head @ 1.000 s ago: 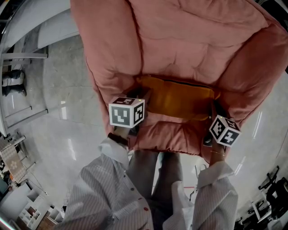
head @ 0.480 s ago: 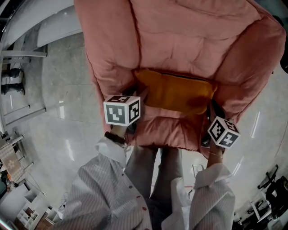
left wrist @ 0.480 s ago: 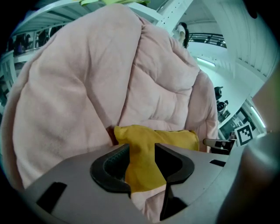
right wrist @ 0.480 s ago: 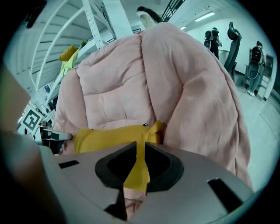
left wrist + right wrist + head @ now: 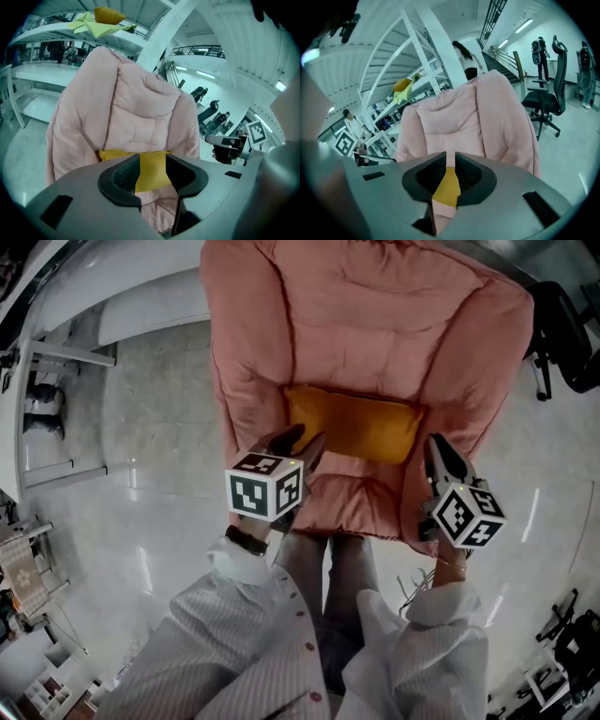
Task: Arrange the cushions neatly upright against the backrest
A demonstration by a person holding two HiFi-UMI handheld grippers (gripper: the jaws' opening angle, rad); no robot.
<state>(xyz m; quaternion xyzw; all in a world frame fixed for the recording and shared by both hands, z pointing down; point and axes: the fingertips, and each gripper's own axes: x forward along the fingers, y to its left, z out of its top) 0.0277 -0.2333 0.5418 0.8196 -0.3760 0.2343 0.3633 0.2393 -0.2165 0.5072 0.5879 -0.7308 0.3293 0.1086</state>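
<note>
An orange-yellow cushion [image 5: 354,424] stands on its long edge against the backrest of a pink padded chair [image 5: 375,324]. My left gripper [image 5: 302,441] hovers over the seat's front left, clear of the cushion. Its jaws have just been opening and stand open with nothing between them. In the left gripper view the cushion [image 5: 110,154] shows beyond the left gripper [image 5: 151,158]. My right gripper [image 5: 435,450] hangs off the seat's front right corner, shut and empty. The right gripper view shows a strip of cushion [image 5: 447,187] past the right gripper [image 5: 450,158].
A black office chair [image 5: 562,343] stands to the right of the pink chair. White shelving [image 5: 37,390] runs along the left. Yellow items [image 5: 105,18] lie on a high shelf. Several people [image 5: 464,58] stand in the background. My legs are just in front of the seat.
Both grippers have lifted up and back from the ends of the cushion. The cushion stays against the backrest. The head view has pulled back from the chair.
</note>
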